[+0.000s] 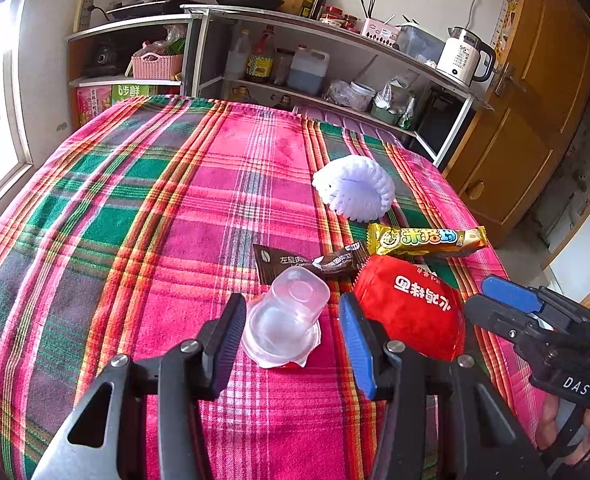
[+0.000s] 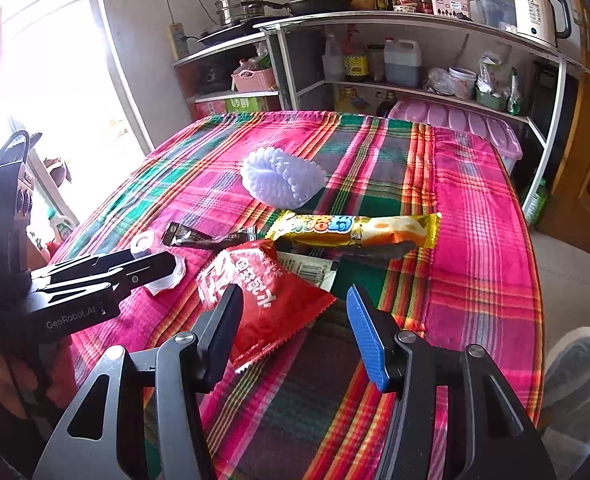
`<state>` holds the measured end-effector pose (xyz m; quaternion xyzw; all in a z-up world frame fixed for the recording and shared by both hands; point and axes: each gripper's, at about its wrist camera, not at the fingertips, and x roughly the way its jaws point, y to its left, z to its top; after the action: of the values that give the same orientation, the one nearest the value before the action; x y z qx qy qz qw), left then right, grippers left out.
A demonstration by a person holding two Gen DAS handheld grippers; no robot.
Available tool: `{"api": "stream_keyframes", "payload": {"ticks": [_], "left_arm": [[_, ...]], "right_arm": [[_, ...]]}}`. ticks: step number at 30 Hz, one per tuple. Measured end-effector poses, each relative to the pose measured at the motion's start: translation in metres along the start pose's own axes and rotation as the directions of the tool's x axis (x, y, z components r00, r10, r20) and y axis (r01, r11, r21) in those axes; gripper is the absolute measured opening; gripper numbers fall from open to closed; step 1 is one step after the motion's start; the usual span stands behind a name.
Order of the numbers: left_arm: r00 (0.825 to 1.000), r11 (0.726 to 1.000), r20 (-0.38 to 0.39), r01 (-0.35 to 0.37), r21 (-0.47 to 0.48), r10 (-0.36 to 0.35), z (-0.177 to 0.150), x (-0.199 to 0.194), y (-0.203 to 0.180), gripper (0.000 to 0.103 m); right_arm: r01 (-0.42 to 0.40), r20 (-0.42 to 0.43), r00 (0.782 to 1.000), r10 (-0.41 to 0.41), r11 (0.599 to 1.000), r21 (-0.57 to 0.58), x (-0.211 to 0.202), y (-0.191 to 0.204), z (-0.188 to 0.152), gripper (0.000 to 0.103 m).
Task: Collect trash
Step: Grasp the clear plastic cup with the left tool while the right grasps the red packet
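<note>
A clear plastic jelly cup (image 1: 285, 318) lies upside down on the plaid tablecloth (image 1: 135, 216). My left gripper (image 1: 293, 340) is open, with the cup between its fingers. A red snack bag (image 1: 413, 312) lies right of the cup, beside a brown coffee sachet (image 1: 279, 262), a dark candy wrapper (image 1: 337, 262), a yellow snack bar wrapper (image 1: 425, 240) and a white foam fruit net (image 1: 355, 190). My right gripper (image 2: 295, 332) is open, its left finger over the red bag (image 2: 265, 296). The cup (image 2: 155, 264) is partly hidden behind the left gripper in the right wrist view.
Kitchen shelves (image 1: 335, 64) with bottles, a kettle (image 1: 465, 58) and pans stand behind the table. A wooden door (image 1: 535, 92) is at the right. A bin-like container (image 2: 579, 388) stands by the table's right edge. A pink storage box (image 2: 467, 128) sits behind the table.
</note>
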<state>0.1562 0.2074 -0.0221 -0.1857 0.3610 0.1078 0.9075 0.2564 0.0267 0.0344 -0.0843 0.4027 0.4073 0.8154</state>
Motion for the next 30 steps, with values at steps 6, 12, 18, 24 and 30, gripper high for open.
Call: {"api": "stream_keyframes", "payload": {"ticks": [6,12,18,24,30], "left_arm": [[1.000,1.000,-0.014,0.015,0.008,-0.014,0.001,0.003,-0.002,0.037],[0.999,1.000,-0.022,0.026,0.003,-0.026,0.003,0.004,-0.001,0.037],[0.999,0.999,-0.008,0.036,-0.001,-0.036,0.002,0.000,0.001,0.035],[0.999,0.999,0.003,0.035,0.006,-0.035,0.000,-0.004,0.000,0.034],[0.999,0.999,0.010,0.038,0.015,-0.038,-0.002,-0.009,0.000,0.033]], "right_arm": [[-0.021,-0.034,0.999,0.019,0.997,-0.072,0.025,0.007,0.012,0.055],[-0.050,-0.090,0.995,0.039,0.990,-0.135,0.042,0.014,0.010,0.055],[-0.050,-0.128,0.991,0.031,0.987,-0.151,0.043,0.019,0.007,0.051],[-0.052,-0.135,0.990,0.028,0.983,-0.175,0.040,0.025,0.006,0.029],[-0.041,-0.109,0.994,0.023,0.985,-0.167,0.030,0.027,0.004,0.019]]}}
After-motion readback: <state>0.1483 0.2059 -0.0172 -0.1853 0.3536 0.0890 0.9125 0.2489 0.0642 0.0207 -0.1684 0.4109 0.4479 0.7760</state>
